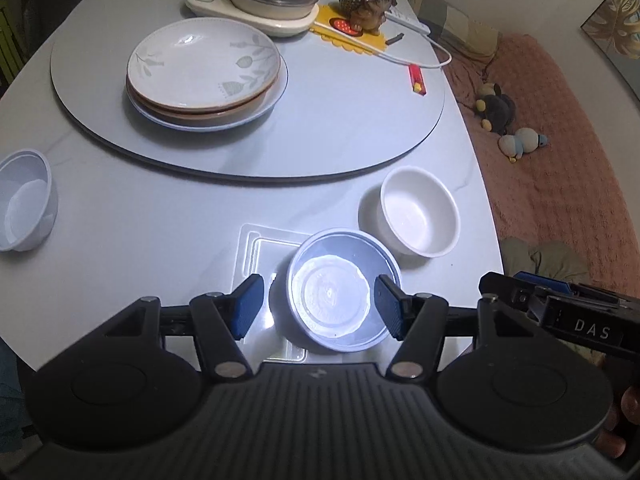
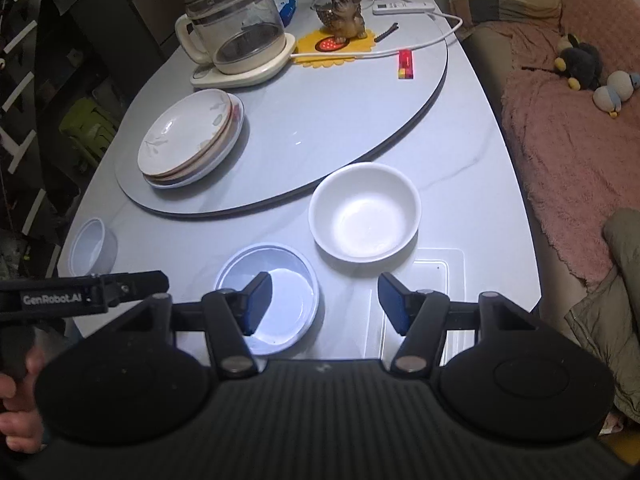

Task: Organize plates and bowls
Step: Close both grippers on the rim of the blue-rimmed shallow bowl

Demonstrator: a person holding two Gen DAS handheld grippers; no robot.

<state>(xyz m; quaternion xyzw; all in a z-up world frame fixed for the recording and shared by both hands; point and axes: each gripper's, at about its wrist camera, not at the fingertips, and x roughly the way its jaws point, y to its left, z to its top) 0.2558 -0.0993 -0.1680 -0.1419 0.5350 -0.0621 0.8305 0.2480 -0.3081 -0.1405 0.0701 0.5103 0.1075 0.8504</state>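
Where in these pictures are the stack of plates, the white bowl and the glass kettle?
stack of plates point(image 1: 202, 66), left wrist view, on the top plate's inner face.
white bowl point(image 2: 366, 212), right wrist view, on its inside bottom.
glass kettle point(image 2: 236, 26), right wrist view, on its clear glass wall.

i see my right gripper point(image 2: 325, 305) hanging wide open over the table's point(image 2: 460, 160) near edge, gripping nothing. a white bowl point(image 2: 365, 211) sits just beyond it, a shallow blue dish point(image 2: 276, 300) near the left finger, and stacked plates point(image 2: 191, 140) on the turntable's point(image 2: 340, 112) left edge.
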